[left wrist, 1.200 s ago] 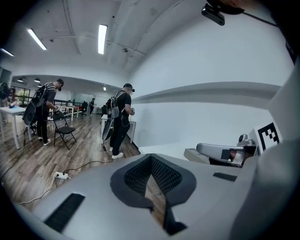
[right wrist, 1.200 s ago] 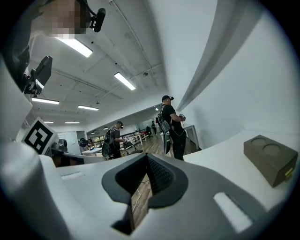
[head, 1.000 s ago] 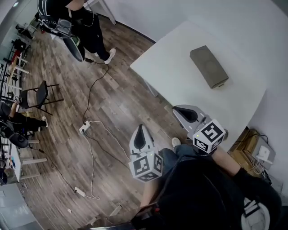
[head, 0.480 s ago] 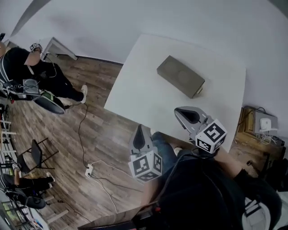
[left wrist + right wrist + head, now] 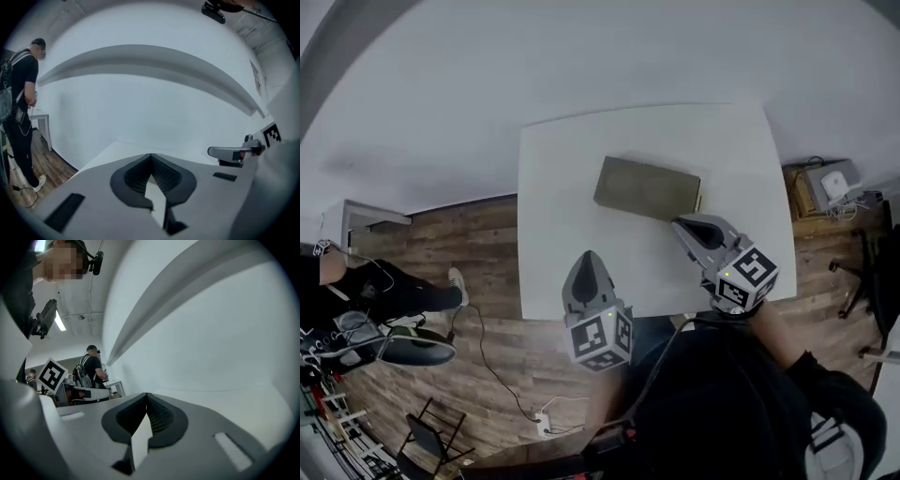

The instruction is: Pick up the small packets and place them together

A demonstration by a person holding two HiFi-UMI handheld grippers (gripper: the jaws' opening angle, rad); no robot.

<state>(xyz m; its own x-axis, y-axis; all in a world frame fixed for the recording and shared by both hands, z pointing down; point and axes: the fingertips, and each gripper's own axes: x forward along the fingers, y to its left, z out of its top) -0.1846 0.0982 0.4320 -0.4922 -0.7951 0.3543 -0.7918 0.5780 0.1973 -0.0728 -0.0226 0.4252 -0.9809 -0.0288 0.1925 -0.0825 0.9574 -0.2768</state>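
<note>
A flat grey-green box point(image 5: 647, 187) lies on the white table point(image 5: 553, 169), near its middle. No loose small packets show in any view. My left gripper point(image 5: 588, 258) hangs over the table's near edge, its jaws shut and empty. My right gripper point(image 5: 682, 225) is just short of the box's near right corner, also shut with nothing in it. In the left gripper view the pads point(image 5: 157, 173) meet above the table top point(image 5: 117, 150), and the right gripper point(image 5: 232, 152) shows at the right. In the right gripper view the pads point(image 5: 152, 416) are pressed together.
Wooden floor lies left of the table, with a person point(image 5: 375, 286), a cable and a power strip point(image 5: 546, 422). Boxes and equipment point(image 5: 827, 183) stand on the floor at the table's right. A white wall runs behind the table. Another person point(image 5: 91, 364) stands far off.
The head view has swung round, so the table and box now lie straight ahead instead of up to the right. Both grippers now reach over the table's near edge, jaws still shut.
</note>
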